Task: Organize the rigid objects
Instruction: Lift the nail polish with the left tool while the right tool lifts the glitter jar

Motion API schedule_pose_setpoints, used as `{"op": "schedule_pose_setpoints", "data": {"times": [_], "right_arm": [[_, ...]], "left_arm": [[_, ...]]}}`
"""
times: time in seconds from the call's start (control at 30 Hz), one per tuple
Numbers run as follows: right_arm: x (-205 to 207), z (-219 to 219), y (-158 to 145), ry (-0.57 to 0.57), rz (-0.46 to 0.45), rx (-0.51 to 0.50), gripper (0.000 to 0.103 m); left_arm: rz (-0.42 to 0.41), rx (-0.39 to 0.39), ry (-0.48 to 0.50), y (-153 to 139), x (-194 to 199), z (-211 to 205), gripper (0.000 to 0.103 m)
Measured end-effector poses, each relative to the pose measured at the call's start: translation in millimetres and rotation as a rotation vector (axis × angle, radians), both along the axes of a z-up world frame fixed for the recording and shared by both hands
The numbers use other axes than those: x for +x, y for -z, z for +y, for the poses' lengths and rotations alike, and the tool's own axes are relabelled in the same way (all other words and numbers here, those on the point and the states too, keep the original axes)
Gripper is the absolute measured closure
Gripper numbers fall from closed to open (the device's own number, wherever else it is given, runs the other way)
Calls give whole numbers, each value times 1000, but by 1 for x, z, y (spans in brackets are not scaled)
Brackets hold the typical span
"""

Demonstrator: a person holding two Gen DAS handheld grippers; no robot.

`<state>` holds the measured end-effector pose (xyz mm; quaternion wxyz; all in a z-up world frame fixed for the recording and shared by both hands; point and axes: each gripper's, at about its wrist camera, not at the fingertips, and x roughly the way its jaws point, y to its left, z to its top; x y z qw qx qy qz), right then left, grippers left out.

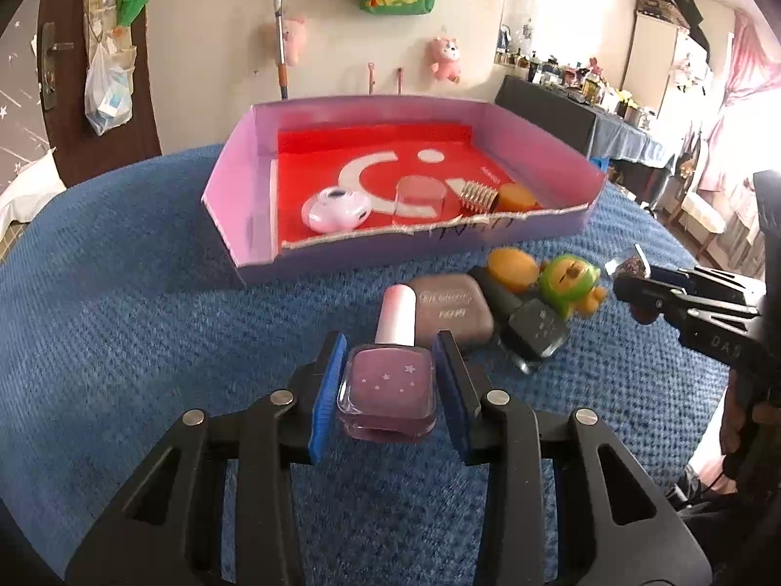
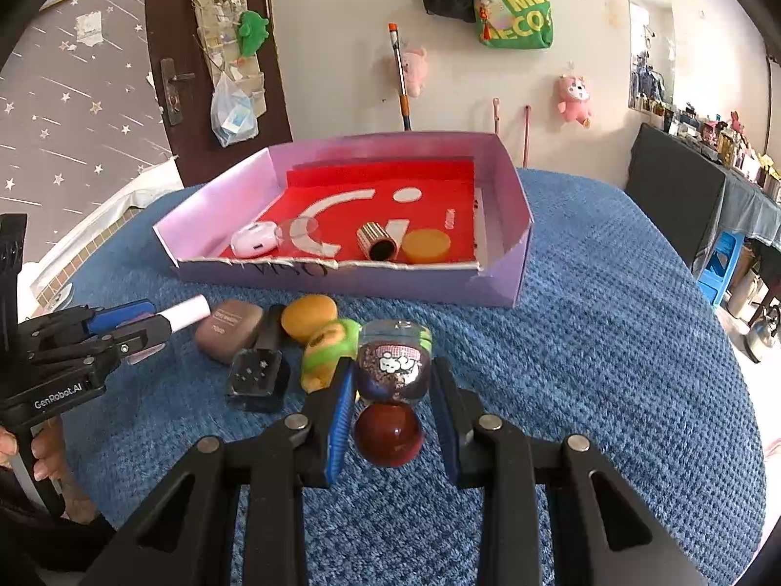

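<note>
My left gripper (image 1: 388, 381) is shut on a pink nail polish bottle (image 1: 388, 386) with a pale pink cap, held over the blue cloth. My right gripper (image 2: 390, 386) is shut on a small clear jar (image 2: 393, 366) of dark glitter with a sticker; a dark red round part (image 2: 388, 434) hangs below it. Each gripper shows in the other's view: the right gripper (image 1: 634, 288) at the right edge, the left gripper (image 2: 141, 329) at the left. The pink box (image 1: 234, 224) with a red floor stands beyond, holding a white case (image 1: 334, 207), a clear cup (image 1: 420, 198), a ribbed silver cap (image 1: 478, 195) and an orange disc (image 1: 517, 198).
On the blue cloth (image 1: 146, 342) before the box lie a brown case (image 1: 451, 312), a black nail polish bottle (image 1: 529, 327), an orange sponge (image 1: 512, 266) and a green and yellow toy (image 1: 568, 283). A person's hand (image 2: 44, 459) grips the left handle. A dark table (image 1: 551, 112) stands back right.
</note>
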<state>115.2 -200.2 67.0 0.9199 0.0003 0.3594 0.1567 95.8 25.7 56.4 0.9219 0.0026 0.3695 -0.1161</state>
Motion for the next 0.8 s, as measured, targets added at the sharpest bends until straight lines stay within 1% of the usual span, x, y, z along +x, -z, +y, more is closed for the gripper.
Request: {"op": "schedule_pose_setpoints", "data": {"times": [0.07, 0.13, 0.2, 0.3, 0.37, 0.43, 0.47, 0.5, 0.53, 0.57, 0.63, 0.8], "right_arm": [[0, -3, 5, 10, 18, -8, 70], [1, -7, 10, 22, 41, -11, 70], [3, -12, 18, 30, 78, -7, 70], [3, -14, 23, 36, 94, 0, 70], [1, -14, 25, 38, 90, -1, 70], [0, -13, 26, 41, 83, -1, 70], [0, -13, 26, 43, 80, 1, 69], [0, -13, 27, 44, 77, 2, 69], [-1, -13, 27, 44, 75, 2, 66], [-2, -13, 27, 44, 72, 7, 60], [-4, -14, 28, 39, 68, 12, 54], [-9, -17, 30, 42, 50, -19, 54]], "left_arm": [[28, 12, -9, 9, 0, 1, 68], [55, 7, -15, 18, -1, 1, 68], [52, 11, -20, 20, -2, 1, 68], [46, 23, -22, 21, -4, 0, 66], [46, 20, -18, 22, -5, -1, 61], [42, 20, -16, 22, -6, -3, 46], [40, 23, -20, 23, -7, -3, 44], [38, 24, -22, 23, -7, -3, 44], [38, 24, -25, 23, -7, -2, 44], [41, 20, -27, 23, -7, -1, 44], [43, 13, -30, 23, -7, 0, 44], [46, 36, -30, 23, -7, -2, 44]]}}
